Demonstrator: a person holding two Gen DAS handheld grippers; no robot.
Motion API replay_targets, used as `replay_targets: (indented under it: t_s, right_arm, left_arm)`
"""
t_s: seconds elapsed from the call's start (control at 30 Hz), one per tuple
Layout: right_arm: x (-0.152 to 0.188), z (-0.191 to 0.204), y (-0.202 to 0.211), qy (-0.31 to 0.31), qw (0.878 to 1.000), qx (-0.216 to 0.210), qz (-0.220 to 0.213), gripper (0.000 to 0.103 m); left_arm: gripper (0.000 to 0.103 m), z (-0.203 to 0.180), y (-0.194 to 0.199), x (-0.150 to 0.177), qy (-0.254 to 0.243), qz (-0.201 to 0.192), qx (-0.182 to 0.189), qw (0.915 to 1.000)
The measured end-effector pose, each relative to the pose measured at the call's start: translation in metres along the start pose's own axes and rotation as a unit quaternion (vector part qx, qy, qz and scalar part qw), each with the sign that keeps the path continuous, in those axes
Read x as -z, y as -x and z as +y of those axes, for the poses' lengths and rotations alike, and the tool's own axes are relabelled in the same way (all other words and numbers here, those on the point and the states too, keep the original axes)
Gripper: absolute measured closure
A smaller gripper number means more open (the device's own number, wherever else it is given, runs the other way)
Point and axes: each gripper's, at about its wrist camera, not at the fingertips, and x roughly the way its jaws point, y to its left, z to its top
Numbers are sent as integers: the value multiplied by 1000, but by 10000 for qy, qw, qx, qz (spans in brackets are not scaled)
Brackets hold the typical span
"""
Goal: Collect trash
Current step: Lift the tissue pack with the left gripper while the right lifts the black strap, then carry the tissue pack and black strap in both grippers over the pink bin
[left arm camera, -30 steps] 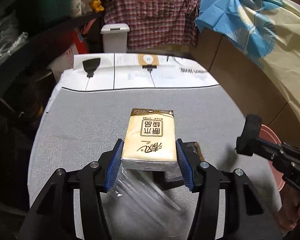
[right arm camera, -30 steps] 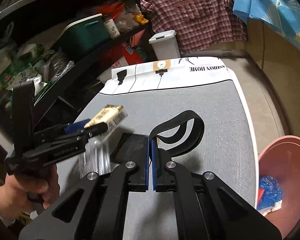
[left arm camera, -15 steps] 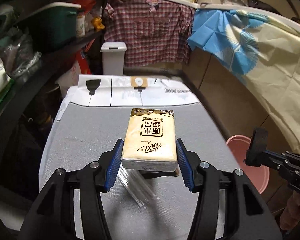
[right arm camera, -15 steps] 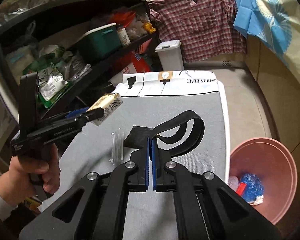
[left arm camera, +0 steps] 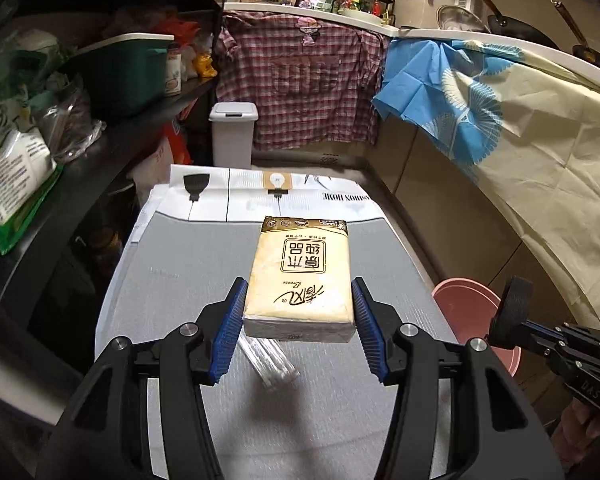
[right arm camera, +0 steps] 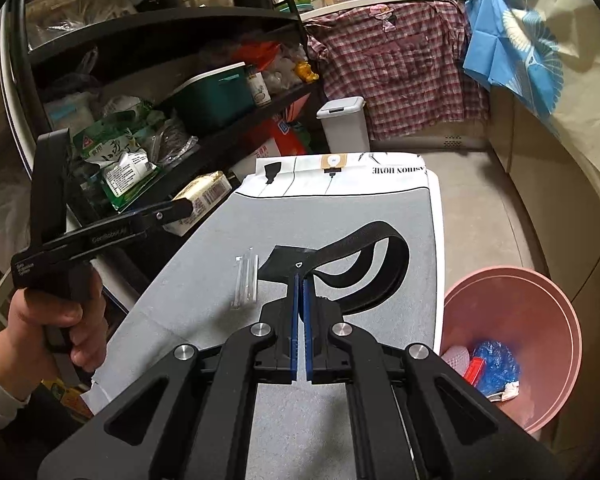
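Left gripper (left arm camera: 298, 326) is clamped on the tissue pack (left arm camera: 300, 276), blue pads against both long sides, pack held off the table (left arm camera: 172, 280) at frame centre of the left wrist view. From the right wrist view the same pack (right arm camera: 202, 202) sits at mid-left, sticking out past the left gripper (right arm camera: 180, 210), with the person's hand (right arm camera: 66, 320) on the grip at lower left.

Right gripper (right arm camera: 300, 308) is pinched nearly closed on a black strap (right arm camera: 364, 268); the strap loops up and to the right of the pads, and I can't tell if its far end touches the table (right arm camera: 204, 264).

Clear plastic tubes (left arm camera: 268, 360) lie on the grey mat just below the held pack, lower centre of the left view; in the right view they (right arm camera: 246, 280) lie just left of the pads. A flat black piece (right arm camera: 280, 262) lies on the mat behind the strap, partly hidden by it.

Pink bin (right arm camera: 512, 352) is at lower right, beside the table edge, already holding a blue crumpled wrapper (right arm camera: 494, 364), a red item and white scraps. In the left view its rim (left arm camera: 460, 300) shows at right, partly blocked by the right gripper (left arm camera: 512, 312).

White lidded bin (left arm camera: 233, 136) stands beyond the table's far end, under the plaid shirt (left arm camera: 300, 88). Black shelving (right arm camera: 160, 24) packed with bags and a green box (left arm camera: 120, 72) runs along the left.
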Motion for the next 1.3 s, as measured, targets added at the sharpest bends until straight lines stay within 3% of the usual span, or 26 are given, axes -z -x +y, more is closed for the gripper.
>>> replay_targets:
  t_s: [0.67, 1.3]
  right_arm:
    - [1, -29, 16, -117, 9992, 318, -206, 100]
    - [-10, -95, 37, -587, 9910, 1153, -353, 100]
  left_arm:
    - [51, -41, 4, 18, -179, 48, 40, 9998]
    - [51, -88, -13, 20, -452, 115, 494, 9977]
